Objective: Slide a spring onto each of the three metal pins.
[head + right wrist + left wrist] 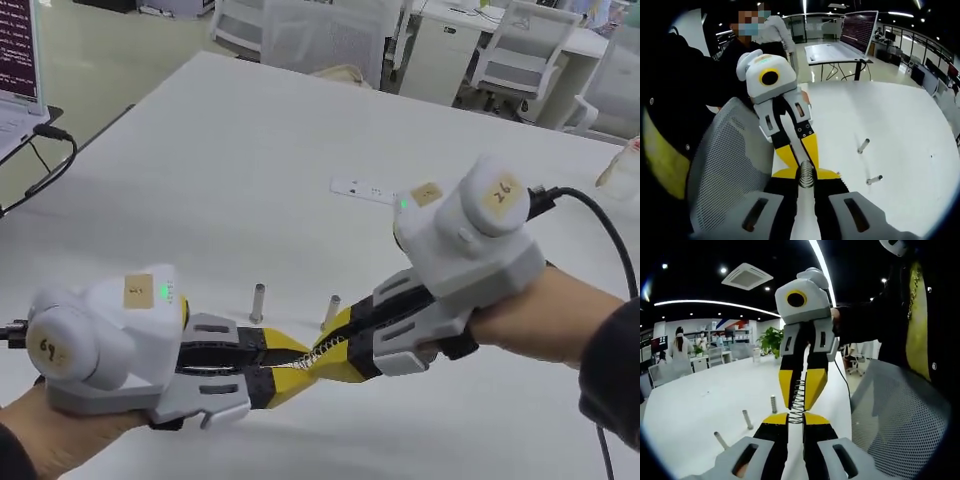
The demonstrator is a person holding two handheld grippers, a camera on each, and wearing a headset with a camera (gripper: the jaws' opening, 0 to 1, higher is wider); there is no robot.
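Plainly the step in hand is readying the spring (797,401) for a pin; it hangs in the air between the two grippers, over the table (250,150) near its edge on the person's side, just in front of the three metal pins (747,419), which stand upright in a short row on the white top and look bare. To do it well, I judge, one gripper should let go so the other has the coil alone, pinched near one end with the bore at the other end left free; then that bore should come square over a pin's top, its axis in line with the pin, and go down gently, since so thin a coil is likely to buckle or flick away if pushed off-line. The left gripper (796,421) has its jaws drawn nearly together, one end of the spring caught between the yellow tips; the right gripper (800,389) meets it tip to tip, its jaws likewise almost closed on the other end; in the right gripper view the coil's end sits squarely between that gripper's own tips. In the head view the nearest pin (331,312) stands just behind the crossed tips.
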